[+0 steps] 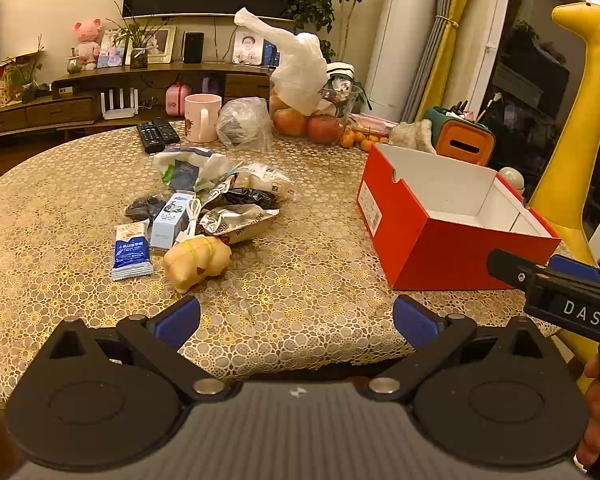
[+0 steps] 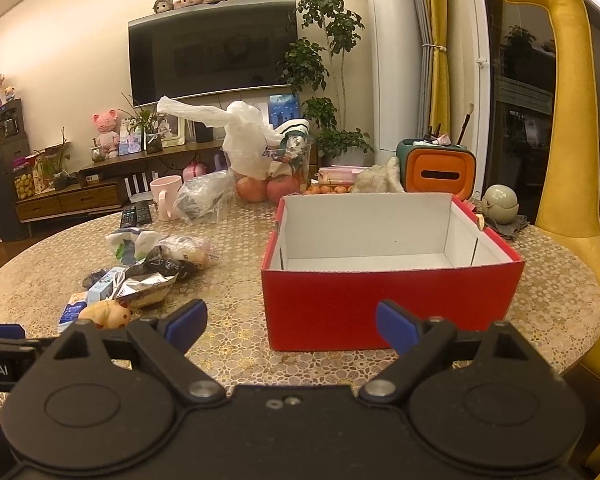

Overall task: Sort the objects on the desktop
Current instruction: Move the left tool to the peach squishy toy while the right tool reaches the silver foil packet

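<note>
Both the left gripper [image 1: 296, 320] and right gripper [image 2: 292, 326] hover with fingers spread wide, holding nothing. The squishy pig toy [image 1: 197, 258] lies on the table [image 1: 300, 280] nearest the left gripper, beside the foil snack packets [image 1: 236, 222], well apart from the empty red box [image 2: 388, 280]. It looks light and soft: pinch across its body.

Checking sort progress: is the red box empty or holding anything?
Empty: the red box shows only bare white floor and walls in the right wrist view.

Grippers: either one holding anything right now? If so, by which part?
Nothing held. Left gripper and right gripper are both open and empty, above the table.
</note>
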A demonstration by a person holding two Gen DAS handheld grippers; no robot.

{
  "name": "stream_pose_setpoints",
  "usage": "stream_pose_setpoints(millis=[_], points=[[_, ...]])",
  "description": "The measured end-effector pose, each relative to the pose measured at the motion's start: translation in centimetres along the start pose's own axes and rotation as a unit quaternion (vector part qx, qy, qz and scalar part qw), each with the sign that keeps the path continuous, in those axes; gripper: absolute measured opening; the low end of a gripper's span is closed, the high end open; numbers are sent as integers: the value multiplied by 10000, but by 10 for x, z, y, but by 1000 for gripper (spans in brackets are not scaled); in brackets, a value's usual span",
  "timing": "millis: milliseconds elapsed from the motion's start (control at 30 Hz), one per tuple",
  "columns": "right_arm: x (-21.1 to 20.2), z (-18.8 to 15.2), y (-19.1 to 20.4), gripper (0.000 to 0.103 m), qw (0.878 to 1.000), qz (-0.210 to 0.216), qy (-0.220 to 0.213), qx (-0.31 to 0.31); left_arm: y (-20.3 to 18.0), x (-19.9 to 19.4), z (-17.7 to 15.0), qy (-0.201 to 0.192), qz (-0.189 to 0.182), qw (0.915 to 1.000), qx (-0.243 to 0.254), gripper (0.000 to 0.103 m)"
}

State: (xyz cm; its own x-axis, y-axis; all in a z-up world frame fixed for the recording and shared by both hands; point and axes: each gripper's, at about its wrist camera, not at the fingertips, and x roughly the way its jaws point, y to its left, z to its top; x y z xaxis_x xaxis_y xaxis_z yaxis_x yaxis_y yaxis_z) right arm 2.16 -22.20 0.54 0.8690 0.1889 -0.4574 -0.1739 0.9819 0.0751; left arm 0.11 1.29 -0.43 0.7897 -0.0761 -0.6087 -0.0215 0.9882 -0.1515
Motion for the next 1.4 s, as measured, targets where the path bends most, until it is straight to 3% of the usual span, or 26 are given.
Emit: stream_pose_setpoints(millis=[500, 967, 1233, 1400], points=[[16, 6, 14, 91, 9996, 181, 43, -227, 17, 13, 3, 46, 184, 9998, 63, 103], [58, 21, 42, 91, 9979, 424, 239, -419, 44, 51, 10, 95, 385, 9987, 313, 103], [104, 45, 67, 91, 9917, 853, 794, -543, 58, 81, 22, 286, 391, 9970, 610, 103], [138, 59, 85, 91, 9816, 1184, 1272, -785, 65, 98, 32, 343, 320, 9957, 800, 103]])
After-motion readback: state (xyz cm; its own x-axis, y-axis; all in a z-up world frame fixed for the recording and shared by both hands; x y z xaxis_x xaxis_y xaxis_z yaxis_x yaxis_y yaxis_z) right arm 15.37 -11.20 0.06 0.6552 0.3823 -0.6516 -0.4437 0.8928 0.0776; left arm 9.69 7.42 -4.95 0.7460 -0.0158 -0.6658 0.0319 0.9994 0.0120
